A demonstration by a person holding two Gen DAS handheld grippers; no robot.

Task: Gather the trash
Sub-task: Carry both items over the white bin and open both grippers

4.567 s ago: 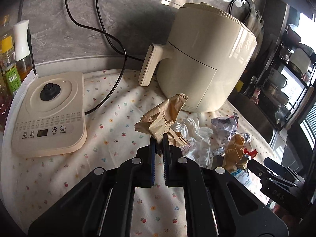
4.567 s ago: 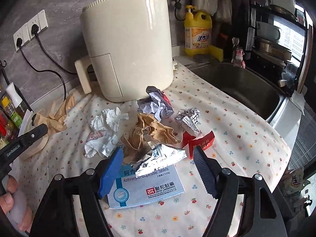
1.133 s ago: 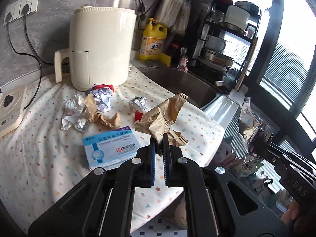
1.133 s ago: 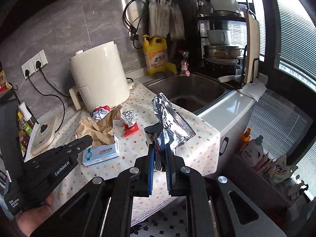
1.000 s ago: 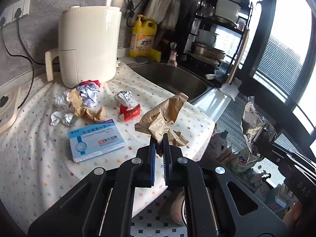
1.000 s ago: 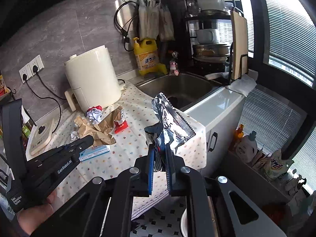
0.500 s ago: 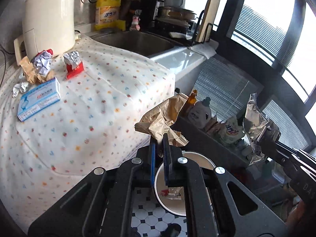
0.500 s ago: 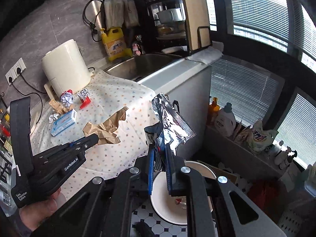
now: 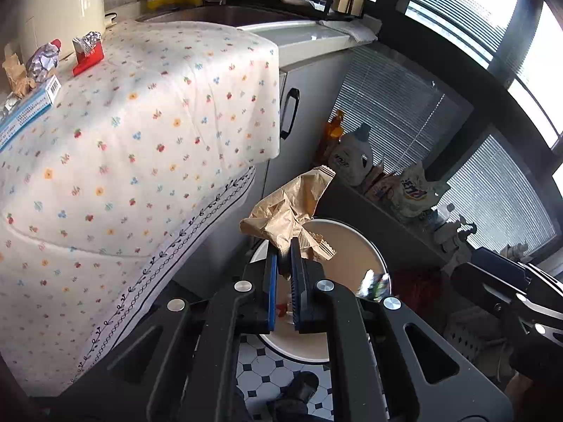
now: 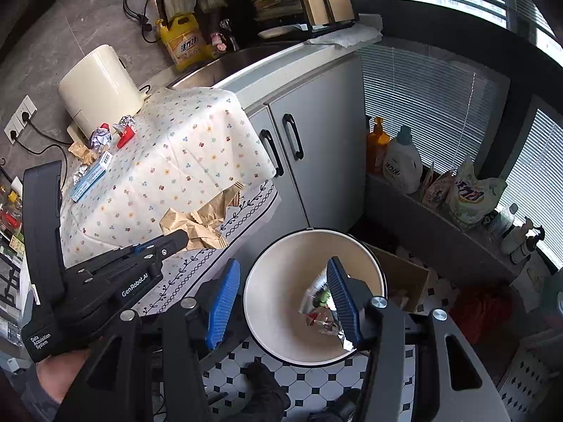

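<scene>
My left gripper is shut on a crumpled brown paper bag and holds it over the near rim of a round cream trash bin on the floor. The bag also shows in the right wrist view. My right gripper is open and empty above the bin. A silver foil wrapper lies inside the bin, apart from the fingers. More trash stays on the counter: a blue-and-white medicine box, a red packet with foil, crumpled paper.
The counter with a flowered cloth hangs over grey cabinet doors. A cream air fryer and sink stand behind. Detergent bottles line a low ledge. A cardboard box sits beside the bin on the tiled floor.
My right gripper has opened and the foil wrapper has dropped into the bin. Both grippers moved down over the bin. The left still holds the paper bag.
</scene>
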